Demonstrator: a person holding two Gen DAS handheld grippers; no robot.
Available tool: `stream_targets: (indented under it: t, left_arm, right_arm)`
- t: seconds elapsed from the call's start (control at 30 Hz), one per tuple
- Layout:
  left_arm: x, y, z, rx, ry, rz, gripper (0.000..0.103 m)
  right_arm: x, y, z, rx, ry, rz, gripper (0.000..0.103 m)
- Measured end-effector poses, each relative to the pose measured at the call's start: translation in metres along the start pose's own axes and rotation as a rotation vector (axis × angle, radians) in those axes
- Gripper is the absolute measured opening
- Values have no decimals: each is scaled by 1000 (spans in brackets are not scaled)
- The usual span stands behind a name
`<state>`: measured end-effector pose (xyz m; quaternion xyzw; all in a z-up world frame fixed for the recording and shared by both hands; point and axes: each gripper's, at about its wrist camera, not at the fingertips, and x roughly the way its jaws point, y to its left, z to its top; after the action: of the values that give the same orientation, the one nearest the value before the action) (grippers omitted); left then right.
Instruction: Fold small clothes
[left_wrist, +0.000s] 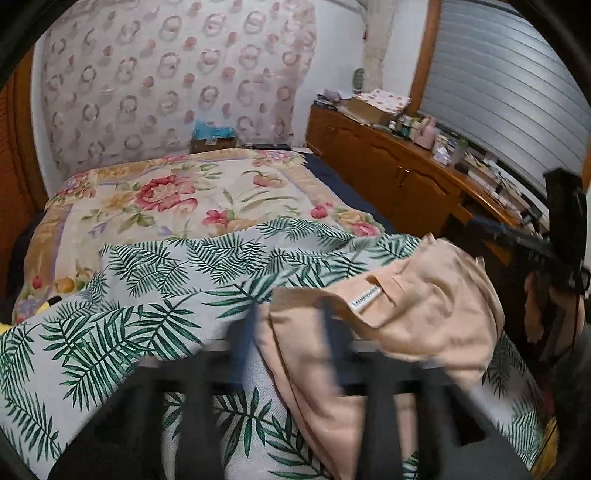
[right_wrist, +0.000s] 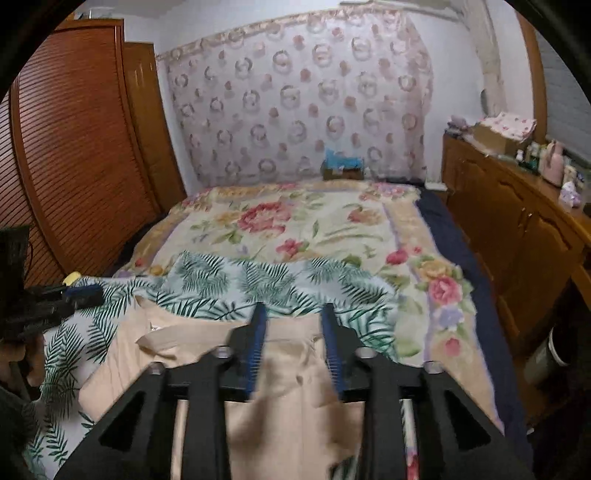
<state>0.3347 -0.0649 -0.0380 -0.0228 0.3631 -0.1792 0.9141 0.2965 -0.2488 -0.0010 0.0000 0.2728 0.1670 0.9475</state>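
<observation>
Peach garment (right_wrist: 295, 398) lies rumpled on the palm-print cloth (right_wrist: 266, 277) at the bed's near end. Right gripper (right_wrist: 293, 332) stands apart over it, pads clear of fabric. Left gripper (left_wrist: 291, 328), blurred, also spread, nothing pinched. Risk: the loose, bunched layers could get caught together, spoiling the fold.

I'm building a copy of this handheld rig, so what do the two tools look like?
Both are matte black. The right tool has two slim fingers lined with ribbed blue pads, braced by black triangular brackets with cut-outs and silver bolt heads. The left tool shows the same black fingers and blue lining, blurred. A thin dark cable hangs beside the right unit.
</observation>
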Motion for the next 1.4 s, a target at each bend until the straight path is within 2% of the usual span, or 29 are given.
stream_targets:
  t: [0.03, 0.07, 0.17, 0.3, 0.43, 0.53, 0.63, 0.7, 0.73, 0.77, 0.8, 0.9, 1.1, 1.13, 1.23, 1.3, 1.4]
  left_arm:
    - [0, -2, -3, 18, 5, -8, 68]
    - [0, -4, -6, 35, 16, -16, 76]
    - [4, -10, -12, 65, 40, -15, 77]
    - [23, -14, -15, 83, 91, -5, 78]
    - [47, -2, -5, 31, 119, 6, 78]
    - [60, 8, 2, 6, 127, 34, 78]
    - [66, 17, 8, -16, 119, 73, 78]
    - [66, 21, 8, -21, 114, 101, 78]
    - [67, 23, 7, -21, 115, 108, 78]
    - [66, 25, 6, -22, 116, 115, 78]
    - [66, 25, 5, -23, 117, 120, 78]
    - [60, 28, 2, -31, 101, 133, 78]
    - [53, 20, -4, -51, 116, 64, 78]
    - [54, 17, -7, -48, 128, 50, 78]
    - [59, 12, -10, -47, 153, 39, 78]
    - [62, 12, -11, -56, 164, 35, 77]
    - [64, 11, -11, -65, 158, 26, 71]
  right_arm:
    - [-3, 0, 0, -6, -6, -8, 43]
    - [-7, 0, -4, -14, -10, -9, 45]
    - [-14, 2, -21, -42, 25, 13, 49]
    - [1, 8, -38, -77, 127, 34, 50]
    - [20, 5, -31, -34, 156, 30, 50]
    - [38, -1, -22, 22, 186, 80, 50]
    - [51, -8, -14, 20, 223, 131, 50]
    - [57, -11, -10, 20, 241, 184, 25]
    - [58, -13, -9, 19, 246, 211, 18]
    - [55, -15, -9, 7, 241, 217, 4]
    - [53, -16, -8, -9, 218, 198, 3]
    - [41, -34, -6, 43, 118, 31, 2]
    - [46, -29, -14, 25, 154, -3, 3]
    - [42, -31, -13, 35, 146, 8, 3]
    - [39, -35, -9, 43, 142, 24, 21]
    - [42, -32, -10, 34, 149, 44, 44]
    - [48, -30, -17, 10, 194, 34, 52]
